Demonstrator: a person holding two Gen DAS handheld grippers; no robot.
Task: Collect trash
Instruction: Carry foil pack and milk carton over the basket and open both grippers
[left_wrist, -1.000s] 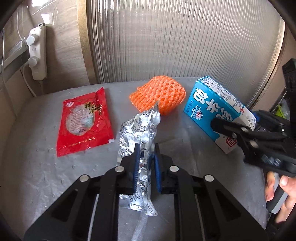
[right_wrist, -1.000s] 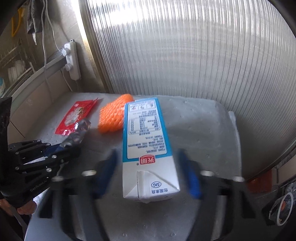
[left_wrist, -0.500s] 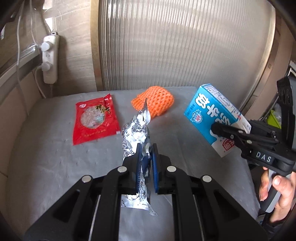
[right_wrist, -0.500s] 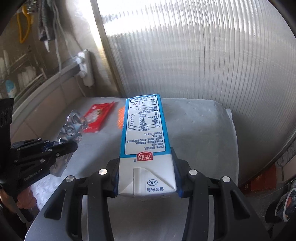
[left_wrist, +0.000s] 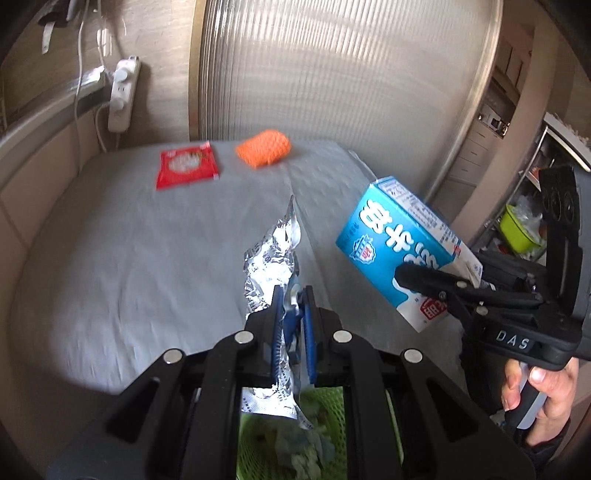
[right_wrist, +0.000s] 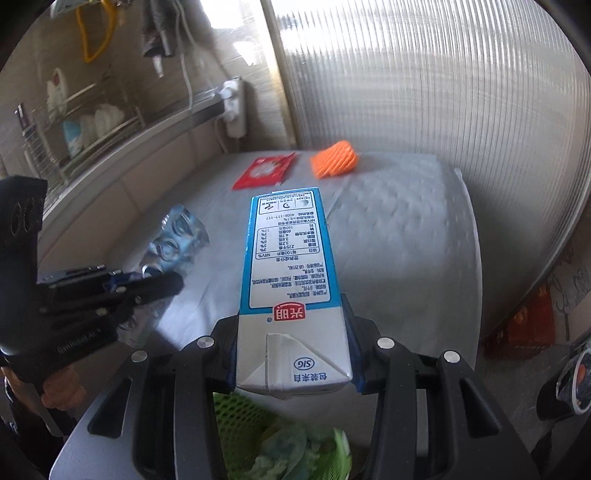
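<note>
While clamped: carton (right_wrist: 288, 280) between fingers (right_wrist: 352, 343).

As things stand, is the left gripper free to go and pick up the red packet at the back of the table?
Probably not yet. The left gripper is shut on the foil wrapper, so its jaws are occupied. The path over the table to the red packet looks unobstructed.

My left gripper (left_wrist: 293, 314) pinches a crumpled foil wrapper (left_wrist: 273, 254) above the grey table (left_wrist: 129, 258), my right gripper (left_wrist: 436, 284) clamps the blue milk carton (left_wrist: 399, 243), green mesh basket (left_wrist: 325, 443) below, red packet (left_wrist: 186, 169) and orange foam net (left_wrist: 263, 152) far back.
</note>
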